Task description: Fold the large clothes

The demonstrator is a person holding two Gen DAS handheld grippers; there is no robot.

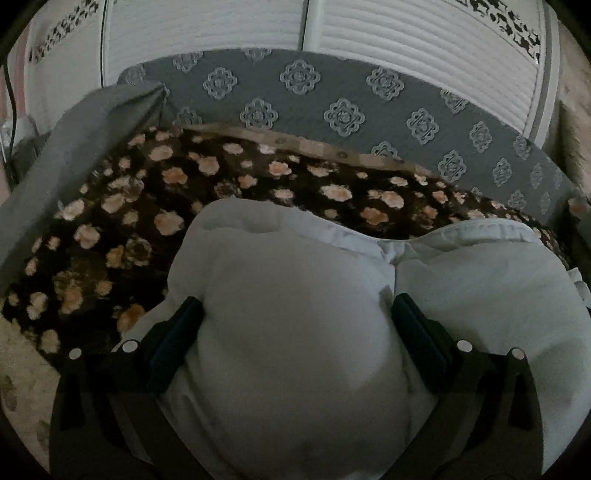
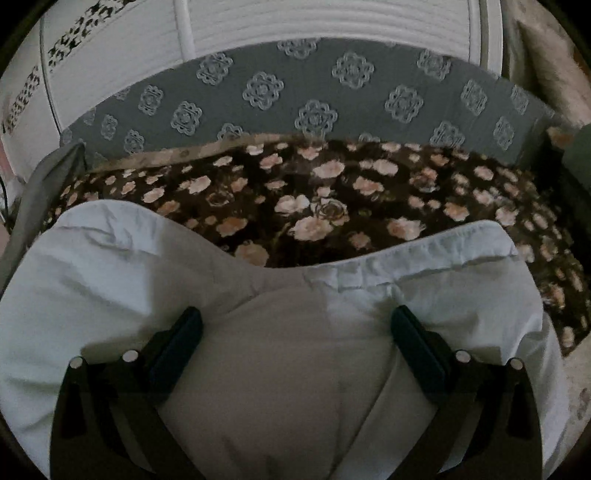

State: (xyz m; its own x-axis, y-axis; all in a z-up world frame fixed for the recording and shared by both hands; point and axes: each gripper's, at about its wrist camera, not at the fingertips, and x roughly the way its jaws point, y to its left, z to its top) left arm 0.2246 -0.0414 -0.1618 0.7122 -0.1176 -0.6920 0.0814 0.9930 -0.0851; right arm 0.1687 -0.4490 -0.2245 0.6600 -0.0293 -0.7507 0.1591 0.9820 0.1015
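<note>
A large pale white garment (image 1: 295, 295) lies bunched on a dark floral blanket (image 1: 147, 206). In the left wrist view my left gripper (image 1: 295, 314) is open wide, its dark fingers (image 1: 177, 332) pressed down on either side of a puffed fold of the cloth. In the right wrist view the same garment (image 2: 110, 280) shows a hemmed edge (image 2: 424, 254). My right gripper (image 2: 295, 325) is also open wide, fingers (image 2: 417, 343) resting on the cloth with a fold between them.
The floral blanket (image 2: 351, 206) covers the surface. Behind it runs a grey patterned panel (image 1: 332, 103), (image 2: 314, 103), then white slatted doors (image 1: 406, 33). A grey cushion or fabric edge (image 1: 74, 147) stands at the left.
</note>
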